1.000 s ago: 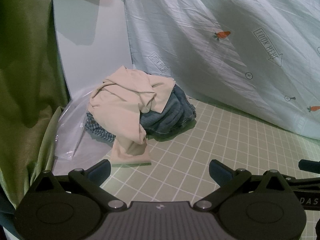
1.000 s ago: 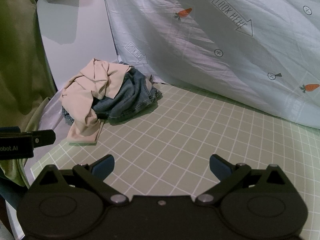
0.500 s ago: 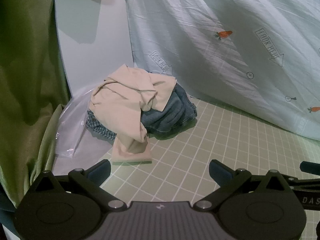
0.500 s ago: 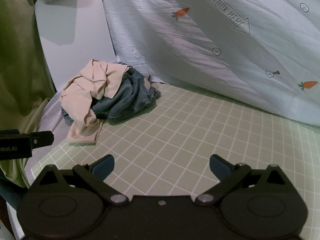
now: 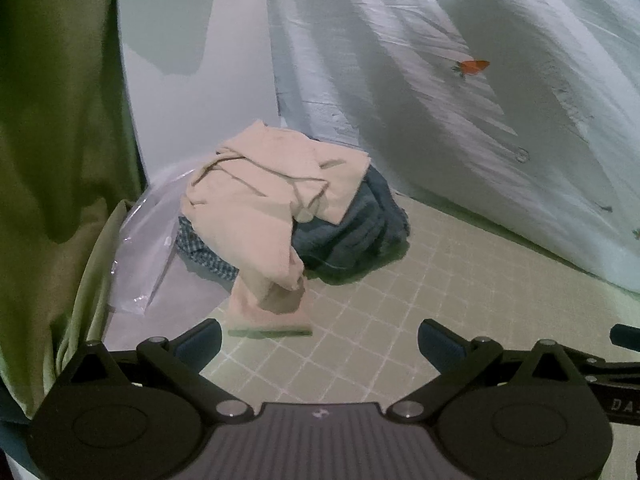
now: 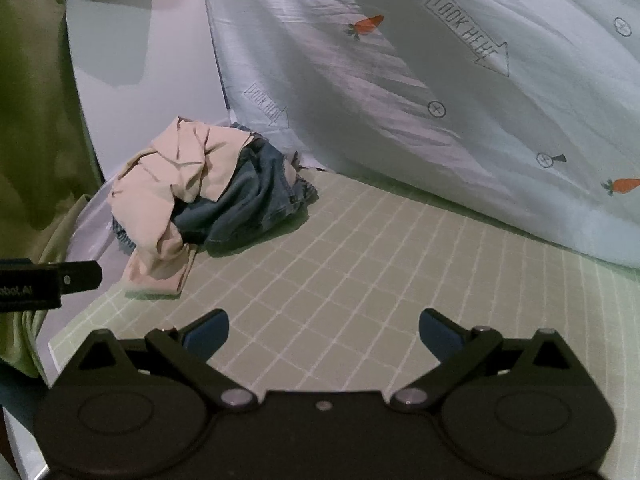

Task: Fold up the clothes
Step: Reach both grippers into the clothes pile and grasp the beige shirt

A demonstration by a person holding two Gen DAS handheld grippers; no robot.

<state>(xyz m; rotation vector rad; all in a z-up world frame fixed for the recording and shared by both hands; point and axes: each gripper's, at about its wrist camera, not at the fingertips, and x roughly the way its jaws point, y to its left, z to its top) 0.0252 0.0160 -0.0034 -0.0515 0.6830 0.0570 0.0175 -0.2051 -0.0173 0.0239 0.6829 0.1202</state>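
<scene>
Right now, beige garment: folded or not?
Not folded. The beige garment lies crumpled over the denim piece, one end trailing onto the grid mat.

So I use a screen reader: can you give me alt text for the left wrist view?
An open left gripper hovers over a green grid mat, facing a clothes pile: beige garment draped over blue denim, beside a clear plastic bag.

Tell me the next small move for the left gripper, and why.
Probably ease the left gripper forward onto the beige garment: its jaws are open and empty, and that garment lies on top of the pile, its end hanging onto the grid mat nearest it.
</scene>
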